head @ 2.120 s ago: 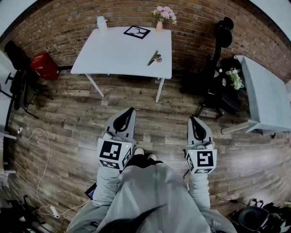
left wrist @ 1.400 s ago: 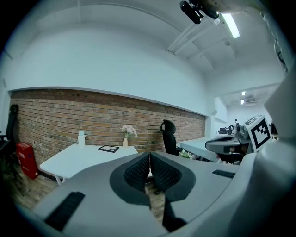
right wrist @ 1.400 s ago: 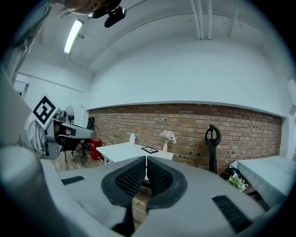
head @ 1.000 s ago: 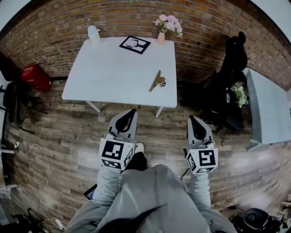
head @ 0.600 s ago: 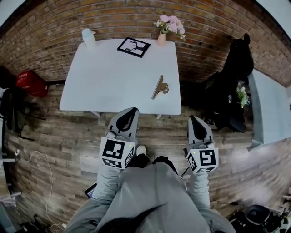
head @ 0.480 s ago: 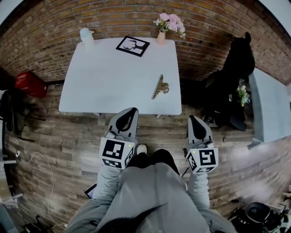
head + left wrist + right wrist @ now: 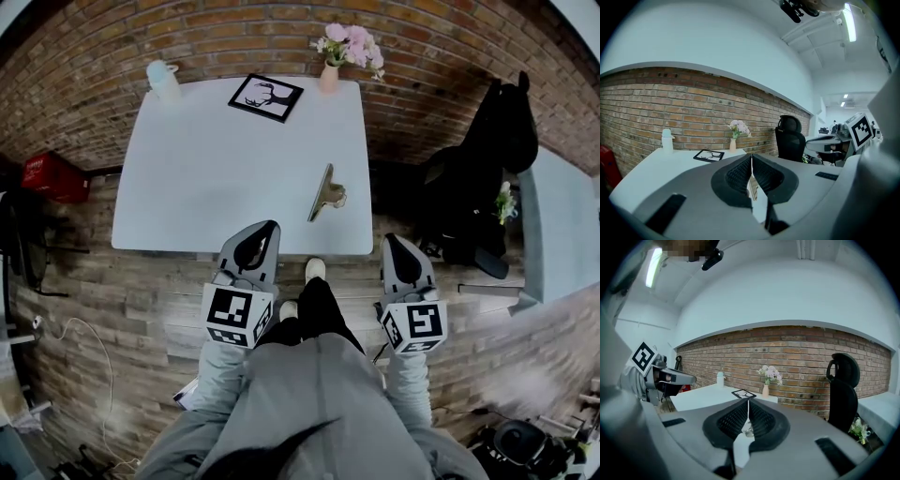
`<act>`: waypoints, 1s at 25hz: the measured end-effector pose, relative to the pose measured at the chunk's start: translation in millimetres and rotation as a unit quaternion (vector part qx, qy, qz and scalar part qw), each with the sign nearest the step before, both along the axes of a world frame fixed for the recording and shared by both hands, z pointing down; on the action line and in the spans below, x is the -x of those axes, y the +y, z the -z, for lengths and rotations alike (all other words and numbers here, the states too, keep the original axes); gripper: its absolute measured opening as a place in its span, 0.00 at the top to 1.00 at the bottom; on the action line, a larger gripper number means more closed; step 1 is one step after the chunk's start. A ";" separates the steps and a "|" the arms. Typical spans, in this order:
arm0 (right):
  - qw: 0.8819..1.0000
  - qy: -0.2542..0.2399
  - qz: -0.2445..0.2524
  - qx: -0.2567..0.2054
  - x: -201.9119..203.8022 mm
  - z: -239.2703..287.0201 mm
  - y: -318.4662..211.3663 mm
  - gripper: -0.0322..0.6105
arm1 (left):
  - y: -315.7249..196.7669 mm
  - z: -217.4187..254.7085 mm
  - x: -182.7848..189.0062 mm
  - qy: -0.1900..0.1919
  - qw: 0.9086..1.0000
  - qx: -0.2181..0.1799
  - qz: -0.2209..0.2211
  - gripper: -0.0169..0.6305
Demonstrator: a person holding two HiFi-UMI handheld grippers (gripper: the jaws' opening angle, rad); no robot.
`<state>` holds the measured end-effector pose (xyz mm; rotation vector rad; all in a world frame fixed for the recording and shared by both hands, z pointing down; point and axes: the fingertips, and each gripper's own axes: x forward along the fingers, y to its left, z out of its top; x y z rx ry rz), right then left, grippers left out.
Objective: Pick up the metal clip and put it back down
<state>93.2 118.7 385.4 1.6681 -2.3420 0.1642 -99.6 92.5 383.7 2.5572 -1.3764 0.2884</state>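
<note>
We hold the left gripper and right gripper low in the frame, jaws pressed together on nothing. The metal clip lies at centre, on the white table, near its lower right edge.

The long, slim metal clip lies flat and untouched, ahead of the jaws, between the left gripper and the right gripper.

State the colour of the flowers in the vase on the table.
Pale pink flowers; the head view shows them best.
</note>
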 end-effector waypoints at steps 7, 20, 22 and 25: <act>1.000 -0.001 0.014 -0.006 -20.4 5.8 -77.6 0.91 | -76.6 15.9 -22.1 -0.003 1.000 -0.019 0.008 0.93; 0.998 0.003 0.059 -0.021 -54.8 24.4 -183.2 0.91 | -170.9 36.4 -60.8 -0.004 0.999 -0.039 0.037 0.93; 0.998 0.005 0.068 -0.017 -51.5 22.4 -189.2 0.91 | -174.8 32.8 -59.4 -0.003 0.999 -0.034 0.043 0.93; 0.998 0.001 0.069 -0.012 -46.5 19.2 -194.8 0.91 | -181.3 28.9 -56.6 -0.005 0.999 -0.030 0.043 0.93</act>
